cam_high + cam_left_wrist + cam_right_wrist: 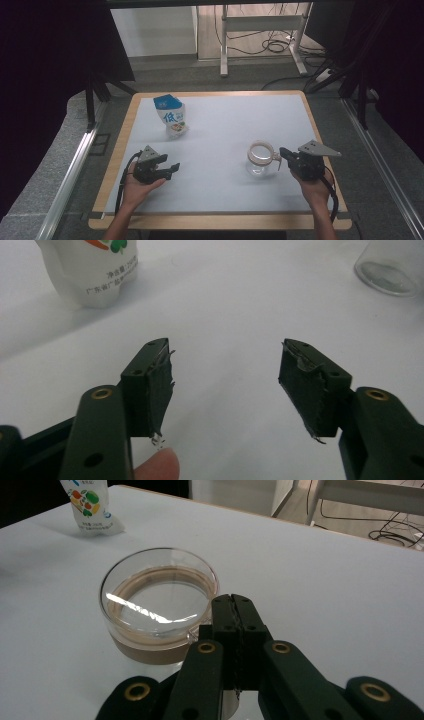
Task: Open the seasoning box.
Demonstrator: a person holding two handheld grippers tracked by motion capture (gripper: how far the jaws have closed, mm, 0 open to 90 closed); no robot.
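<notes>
Right gripper (234,605) pinches jar (159,605) rim; thin hold could tip it. Left gripper (225,385) wide, empty.

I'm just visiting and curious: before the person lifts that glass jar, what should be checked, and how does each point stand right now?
1. Right gripper shut at the glass jar: ok, jaws together at its near rim.
2. Rim or handle really pinched between the jaws: cannot tell, the contact is hidden.
3. Jar upright on the table: ok.
4. Left gripper free: ok, jaws apart with nothing between them.
5. Snack pouch out of the way: ok, it stands well apart from the jar.
</notes>
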